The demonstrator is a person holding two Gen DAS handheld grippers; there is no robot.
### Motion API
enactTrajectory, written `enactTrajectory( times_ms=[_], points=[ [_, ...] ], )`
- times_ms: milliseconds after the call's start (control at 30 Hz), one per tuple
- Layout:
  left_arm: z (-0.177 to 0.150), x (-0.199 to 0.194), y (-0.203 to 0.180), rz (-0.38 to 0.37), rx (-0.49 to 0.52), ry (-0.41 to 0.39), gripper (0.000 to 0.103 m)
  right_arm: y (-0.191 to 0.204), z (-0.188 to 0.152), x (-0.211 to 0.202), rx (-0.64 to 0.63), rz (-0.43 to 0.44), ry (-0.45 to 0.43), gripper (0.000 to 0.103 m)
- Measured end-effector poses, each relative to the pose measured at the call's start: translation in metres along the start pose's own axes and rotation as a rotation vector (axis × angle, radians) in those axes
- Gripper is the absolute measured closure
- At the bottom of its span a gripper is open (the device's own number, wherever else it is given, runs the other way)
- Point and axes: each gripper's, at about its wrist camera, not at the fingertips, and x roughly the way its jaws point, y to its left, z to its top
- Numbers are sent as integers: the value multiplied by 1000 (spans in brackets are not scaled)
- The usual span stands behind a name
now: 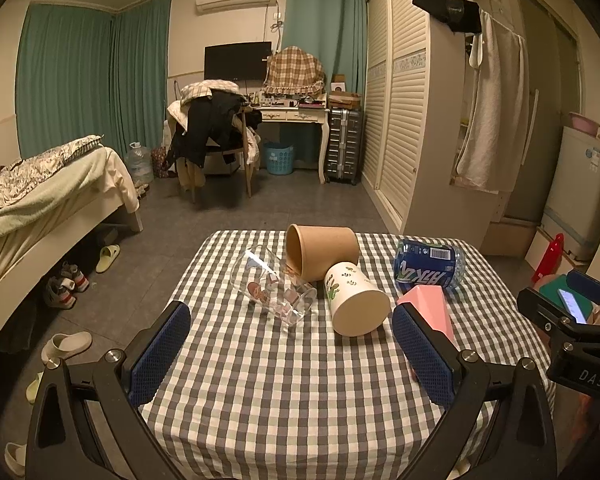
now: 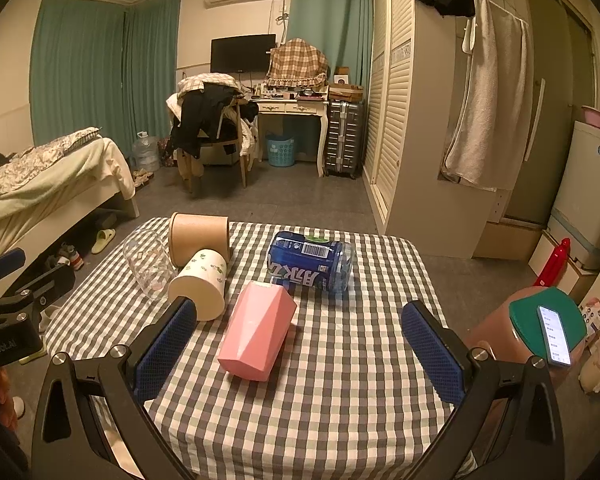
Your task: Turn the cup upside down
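Several cups lie on their sides on the checkered table (image 1: 260, 380): a clear glass with a cartoon print (image 1: 274, 286), a brown paper cup (image 1: 322, 250), a white paper cup with green leaves (image 1: 356, 300) and a pink faceted cup (image 2: 256, 334). My left gripper (image 1: 290, 354) is open and empty, short of the glass and white cup. My right gripper (image 2: 300, 344) is open and empty, with the pink cup lying between its fingers, nearer the left one. The pink cup also shows in the left wrist view (image 1: 428, 308).
A blue bottle (image 2: 310, 260) lies on its side behind the pink cup. A stool with a green top and a phone (image 2: 548, 324) stands right of the table (image 2: 340, 400). A bed (image 1: 40, 208) is at left, a wardrobe (image 1: 412, 120) at right.
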Motion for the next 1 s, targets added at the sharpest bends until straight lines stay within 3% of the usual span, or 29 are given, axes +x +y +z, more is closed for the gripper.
enactTrajectory(
  times_ms=[1000],
  points=[
    [-1, 3, 1, 0, 1, 7, 0, 0, -1, 3, 2, 0, 7, 0]
  ],
)
